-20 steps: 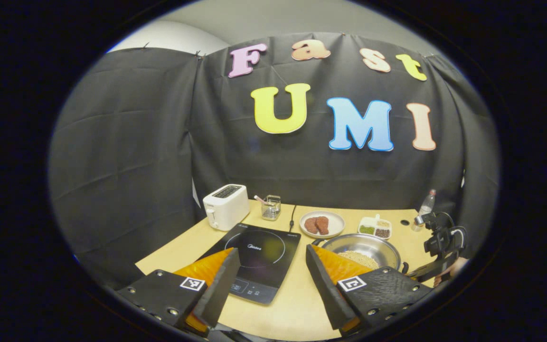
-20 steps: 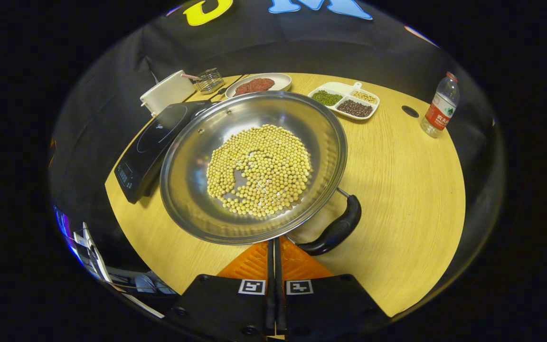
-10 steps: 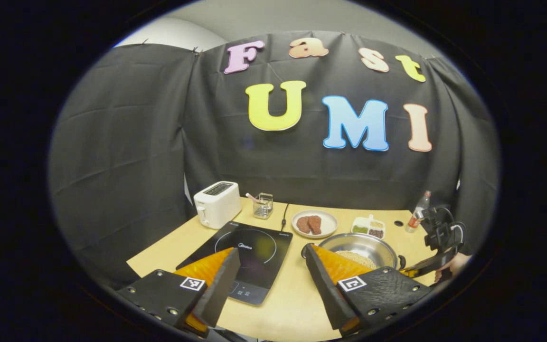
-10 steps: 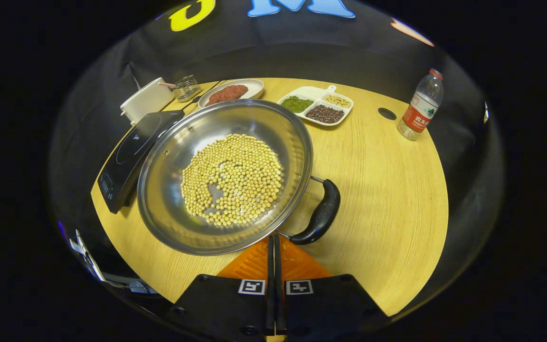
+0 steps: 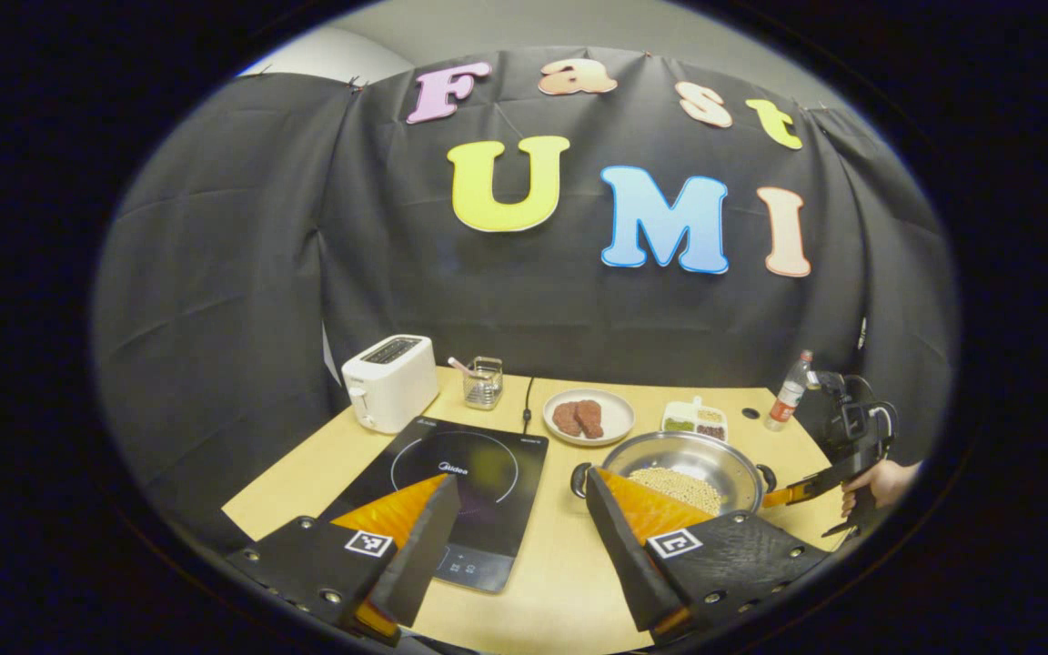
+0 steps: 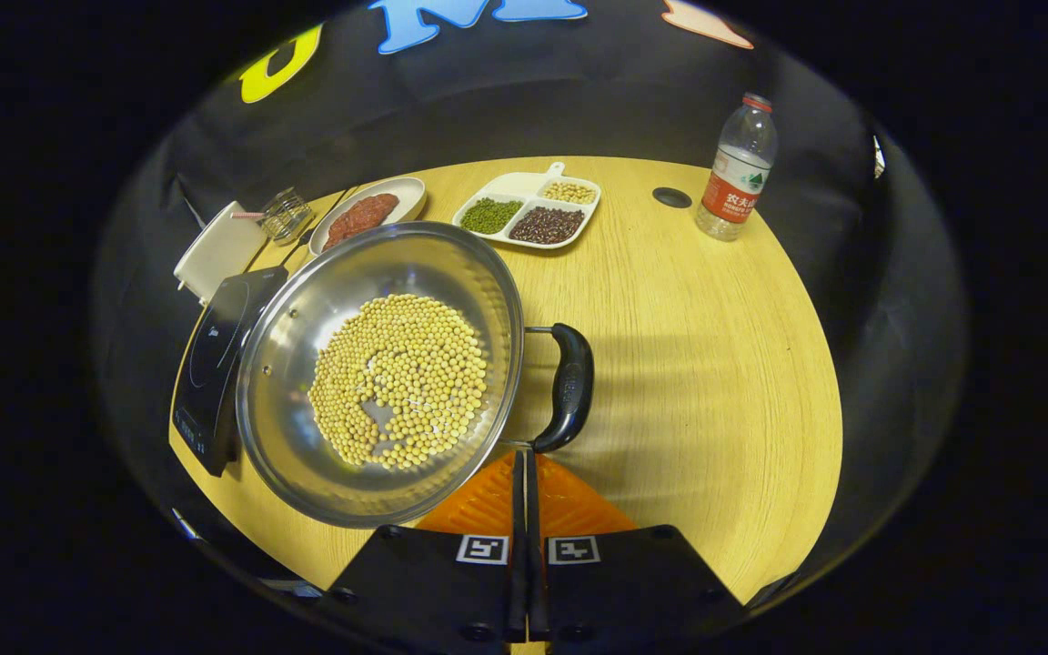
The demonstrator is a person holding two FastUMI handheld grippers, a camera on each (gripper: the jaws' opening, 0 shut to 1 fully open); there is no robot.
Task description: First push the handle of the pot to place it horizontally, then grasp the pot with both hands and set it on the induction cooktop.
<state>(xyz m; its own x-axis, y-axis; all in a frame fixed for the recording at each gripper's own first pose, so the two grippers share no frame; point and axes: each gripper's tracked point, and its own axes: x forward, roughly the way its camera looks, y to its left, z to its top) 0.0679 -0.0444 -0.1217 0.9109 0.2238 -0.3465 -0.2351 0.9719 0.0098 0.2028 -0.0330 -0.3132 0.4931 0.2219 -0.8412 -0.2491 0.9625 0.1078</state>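
Observation:
A steel pot (image 6: 306,300) with soybeans in it stands on the wooden table, just right of the black induction cooktop (image 6: 206,364). Its black side handle (image 6: 571,382) lies to the right of the bowl. My right gripper (image 6: 524,455) is shut with nothing in it, its tips against the near end of that handle. In the left gripper view my left gripper (image 5: 521,480) hovers open and empty above the table's front. The cooktop (image 5: 478,455) is ahead to its left and the pot (image 5: 670,448) to its right. Past the pot are the right gripper (image 5: 792,494) and the hand holding it.
A white toaster (image 5: 389,382) and a small glass holder (image 5: 483,382) stand behind the cooktop. A plate of meat (image 5: 589,417) and a divided dish of beans (image 6: 529,211) lie behind the pot. A water bottle (image 6: 735,168) stands at the back right, near a table hole (image 6: 671,196).
The right gripper, staying shut, has swept the handle round and the pot has turned with it, so its two handles now lie left and right. The left gripper has drawn back a little.

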